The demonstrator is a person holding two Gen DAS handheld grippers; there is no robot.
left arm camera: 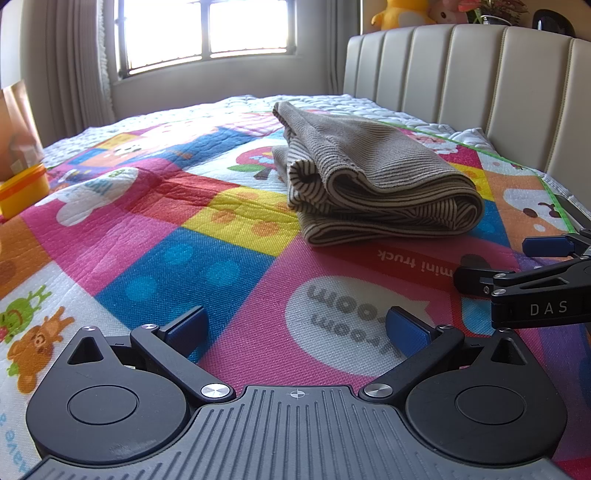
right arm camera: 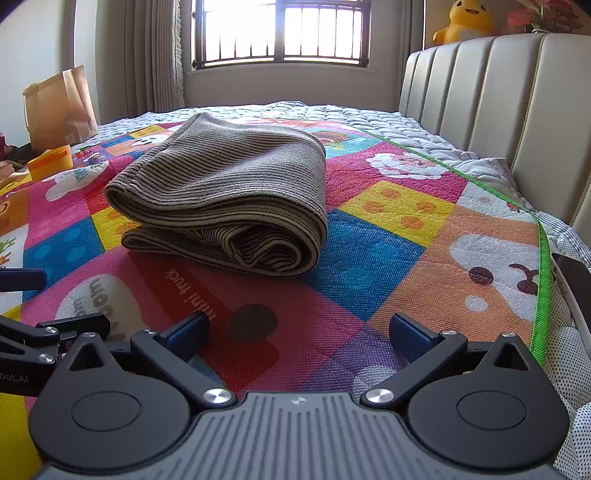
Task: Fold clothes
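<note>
A brown-and-cream striped garment lies folded in a thick bundle on the colourful play mat; it also shows in the right wrist view as the garment on the mat. My left gripper is open, low over the mat, short of the bundle, with nothing between its blue pads. My right gripper is open too, empty, and nearer than the bundle. Each gripper shows at the edge of the other's view: the right one, the left one.
A padded beige headboard runs along the right side of the bed. A yellow tub and a brown paper bag stand at the left. A window is behind, with plush toys on the headboard ledge.
</note>
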